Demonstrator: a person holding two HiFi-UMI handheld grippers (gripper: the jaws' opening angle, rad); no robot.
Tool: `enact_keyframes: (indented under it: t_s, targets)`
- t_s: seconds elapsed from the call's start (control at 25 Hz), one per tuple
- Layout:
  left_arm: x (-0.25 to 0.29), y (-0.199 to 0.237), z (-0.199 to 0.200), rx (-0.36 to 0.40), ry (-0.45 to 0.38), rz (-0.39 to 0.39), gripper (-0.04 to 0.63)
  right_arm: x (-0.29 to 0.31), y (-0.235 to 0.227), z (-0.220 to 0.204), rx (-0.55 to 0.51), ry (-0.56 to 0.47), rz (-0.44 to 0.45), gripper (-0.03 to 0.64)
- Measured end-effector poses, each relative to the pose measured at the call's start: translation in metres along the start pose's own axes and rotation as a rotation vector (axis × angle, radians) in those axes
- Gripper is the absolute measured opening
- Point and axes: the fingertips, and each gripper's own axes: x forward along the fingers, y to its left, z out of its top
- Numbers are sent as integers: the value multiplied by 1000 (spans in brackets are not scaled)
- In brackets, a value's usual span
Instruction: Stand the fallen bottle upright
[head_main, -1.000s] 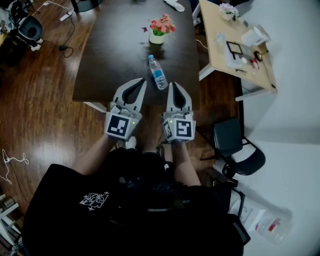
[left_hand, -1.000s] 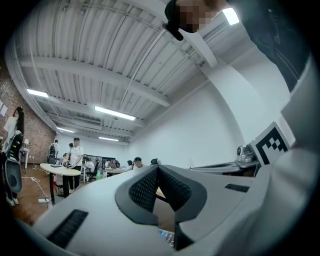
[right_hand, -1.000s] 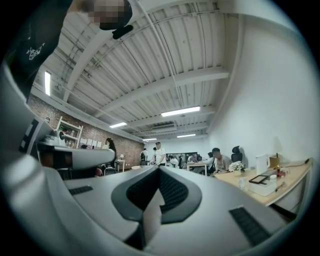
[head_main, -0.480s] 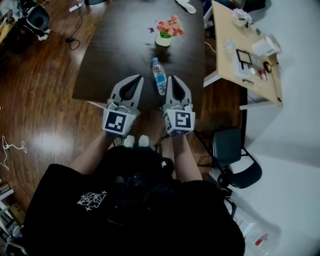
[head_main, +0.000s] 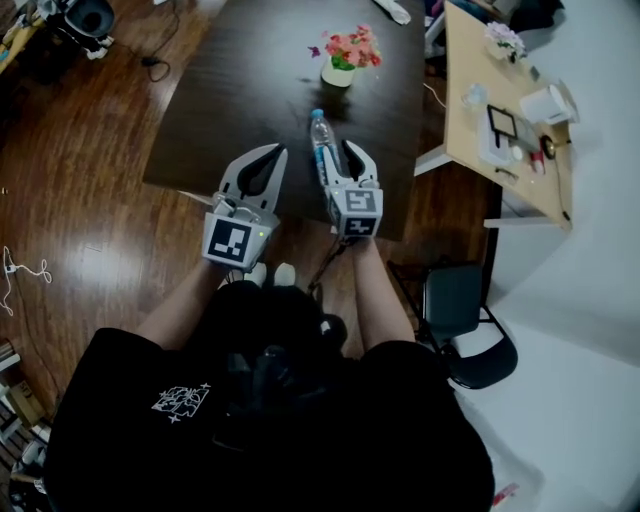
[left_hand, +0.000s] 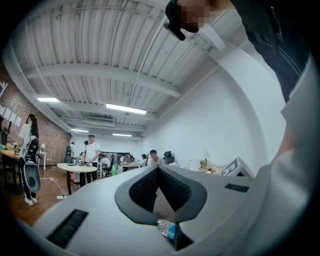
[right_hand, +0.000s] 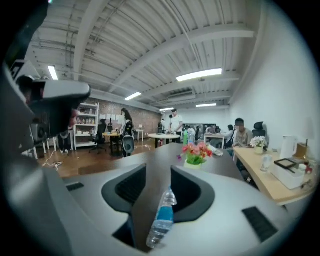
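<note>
A clear water bottle (head_main: 322, 140) with a blue label lies on its side on the dark table (head_main: 240, 90), cap pointing away from me. My right gripper (head_main: 338, 158) has come down over the bottle's near end. Its jaws are opening, with the bottle (right_hand: 161, 220) lying between them and a gap showing beside it. My left gripper (head_main: 274, 156) hovers just left of the bottle with its fingertips touching and nothing held. In the left gripper view (left_hand: 158, 168) a bit of the bottle (left_hand: 167, 229) shows under the closed jaws.
A white pot of pink flowers (head_main: 343, 60) stands beyond the bottle's cap. A light wooden desk (head_main: 470, 140) with a cup and small items sits to the right. A black chair (head_main: 460, 310) stands on the floor near me. People are at far tables.
My right gripper has moved forward and down from beside the bottle to over it, and its jaws have parted around the bottle. The left gripper stays shut and has shifted slightly.
</note>
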Motion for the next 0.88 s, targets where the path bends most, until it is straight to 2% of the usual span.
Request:
enact_keyframes:
  t_s: [0.2, 0.32, 0.44, 0.72, 0.88]
  targets:
    - [-3, 5, -17, -2, 16, 7, -3, 50, -12, -63, -5, 239, 30, 259]
    - [-9, 7, -25, 13, 17, 4, -3, 78, -21, -90, -6, 372, 32, 330]
    - [-14, 11, -34, 16, 18, 6, -3, 104, -30, -121, 5, 490, 35, 348]
    - [-25, 17, -46, 17, 37, 12, -4, 127, -27, -132, 84, 564, 11, 348]
    - [-26, 14, -48, 38, 38, 3, -3, 123, -9, -160, 167, 701, 52, 348]
